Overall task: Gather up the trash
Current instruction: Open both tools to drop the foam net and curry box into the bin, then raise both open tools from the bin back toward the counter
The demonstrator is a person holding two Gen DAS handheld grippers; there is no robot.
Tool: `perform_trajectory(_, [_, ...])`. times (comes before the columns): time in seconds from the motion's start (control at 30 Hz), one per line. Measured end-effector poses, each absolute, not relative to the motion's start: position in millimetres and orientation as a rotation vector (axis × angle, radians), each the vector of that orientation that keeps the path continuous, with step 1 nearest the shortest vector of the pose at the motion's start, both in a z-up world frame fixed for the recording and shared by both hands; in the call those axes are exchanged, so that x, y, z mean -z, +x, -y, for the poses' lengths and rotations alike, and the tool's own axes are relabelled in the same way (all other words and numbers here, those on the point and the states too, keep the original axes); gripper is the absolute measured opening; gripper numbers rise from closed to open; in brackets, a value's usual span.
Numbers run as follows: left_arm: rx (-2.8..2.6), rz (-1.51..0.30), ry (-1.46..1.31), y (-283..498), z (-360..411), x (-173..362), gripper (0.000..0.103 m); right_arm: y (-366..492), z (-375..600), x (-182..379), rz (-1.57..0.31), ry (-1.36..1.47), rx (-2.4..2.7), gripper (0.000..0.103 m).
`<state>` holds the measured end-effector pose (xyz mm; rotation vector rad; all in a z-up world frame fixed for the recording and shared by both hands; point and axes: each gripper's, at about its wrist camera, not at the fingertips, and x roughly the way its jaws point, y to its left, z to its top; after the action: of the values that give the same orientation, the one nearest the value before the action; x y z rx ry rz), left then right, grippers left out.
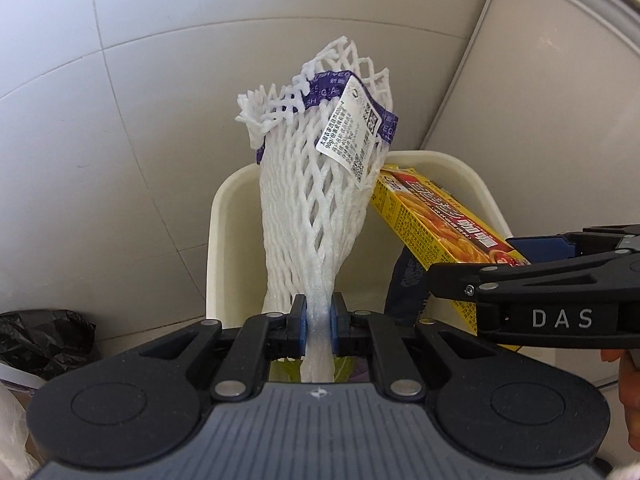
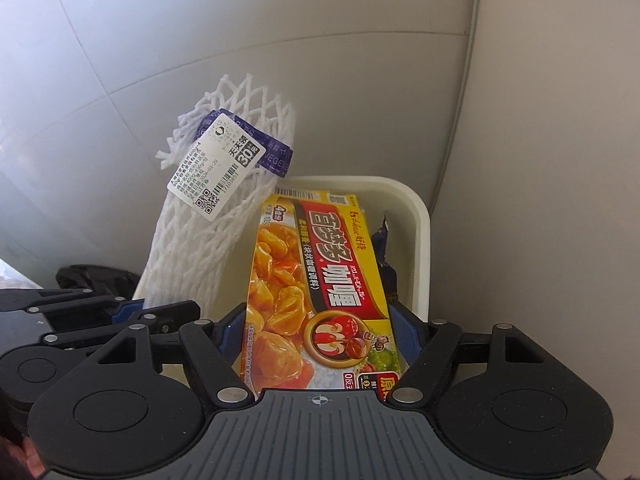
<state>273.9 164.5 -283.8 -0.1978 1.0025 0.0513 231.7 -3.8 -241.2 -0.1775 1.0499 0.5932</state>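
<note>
Over the white bin (image 2: 420, 216): my left gripper (image 1: 319, 322) pinches a foam net (image 1: 320, 184), right gripper (image 2: 318, 332) clamps a curry box (image 2: 320, 280). Drop stage, I reckon; next, let go w/ both above the opening.

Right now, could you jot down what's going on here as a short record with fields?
left gripper: fingers shut on the white foam net, pinched at its narrow end
right gripper: fingers shut on the yellow curry box
bin: cream, open, under both items
in the bin: dark blue wrapper
nearby: black bag on the floor
</note>
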Motion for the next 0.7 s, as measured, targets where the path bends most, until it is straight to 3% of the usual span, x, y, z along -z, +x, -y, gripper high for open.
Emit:
perform_trajectory(0.13, [-0.052,-1.004,-0.187,270,-166,287,0.012,235,6,239,-1.076,-0.16,-0.61,0.075])
perform_trajectory(0.7, [-0.06,-0.993,-0.183,262,-169,288,0.053,242,6,242,-1.098,-0.146,-0.607,0.079])
